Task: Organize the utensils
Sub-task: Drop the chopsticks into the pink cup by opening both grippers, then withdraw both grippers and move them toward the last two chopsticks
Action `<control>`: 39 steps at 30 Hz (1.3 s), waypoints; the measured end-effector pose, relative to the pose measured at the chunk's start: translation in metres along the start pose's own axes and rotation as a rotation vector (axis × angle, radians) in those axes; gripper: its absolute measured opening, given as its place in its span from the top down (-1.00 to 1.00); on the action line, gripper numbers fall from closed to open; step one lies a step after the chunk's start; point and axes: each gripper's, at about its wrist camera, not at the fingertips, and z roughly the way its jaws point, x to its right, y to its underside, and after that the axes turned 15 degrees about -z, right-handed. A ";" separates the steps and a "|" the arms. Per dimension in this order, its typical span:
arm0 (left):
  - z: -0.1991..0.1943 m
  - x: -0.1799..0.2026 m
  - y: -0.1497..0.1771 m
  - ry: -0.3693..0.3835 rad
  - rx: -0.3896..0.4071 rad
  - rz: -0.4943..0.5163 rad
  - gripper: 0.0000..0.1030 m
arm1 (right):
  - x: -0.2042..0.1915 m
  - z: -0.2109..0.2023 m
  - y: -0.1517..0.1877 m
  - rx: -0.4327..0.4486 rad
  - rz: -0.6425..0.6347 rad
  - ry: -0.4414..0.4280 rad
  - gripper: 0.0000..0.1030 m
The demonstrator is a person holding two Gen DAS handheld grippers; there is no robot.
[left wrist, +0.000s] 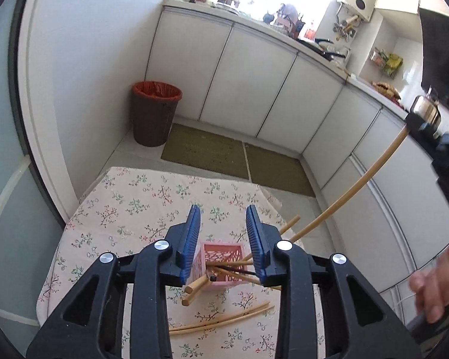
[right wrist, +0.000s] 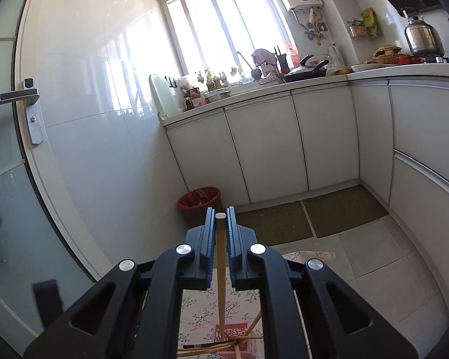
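My right gripper (right wrist: 221,218) is pinching one long bamboo chopstick (right wrist: 221,269) near its top end — the stick hangs down toward the pink crate (left wrist: 221,257), which sits near the middle of the table (left wrist: 128,203) on its floral cloth. My left gripper (left wrist: 223,218) hovers over that crate with its blue fingers (left wrist: 191,239) spread wide, holding nothing. Several chopsticks already lean inside the crate; two more chopsticks (left wrist: 224,318) lie flat on the cloth toward the table's near edge.
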 end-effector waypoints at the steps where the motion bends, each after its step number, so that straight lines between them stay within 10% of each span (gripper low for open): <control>1: -0.006 -0.002 -0.004 0.005 0.016 -0.012 0.26 | -0.001 0.004 0.003 -0.005 0.002 0.000 0.85; 11: -0.006 -0.015 -0.009 -0.071 0.040 -0.010 0.25 | -0.022 0.049 0.048 -0.065 -0.006 -0.064 0.67; 19: -0.033 -0.004 -0.007 -0.051 0.089 0.019 -0.01 | -0.013 0.004 0.050 -0.066 -0.040 -0.032 0.51; 31: -0.053 0.016 0.026 -0.069 0.077 0.097 -0.41 | 0.005 -0.054 0.067 -0.093 -0.051 0.032 0.01; 39: -0.054 0.019 0.057 -0.102 0.042 0.155 -0.80 | 0.012 -0.075 0.105 -0.150 -0.052 0.073 -0.66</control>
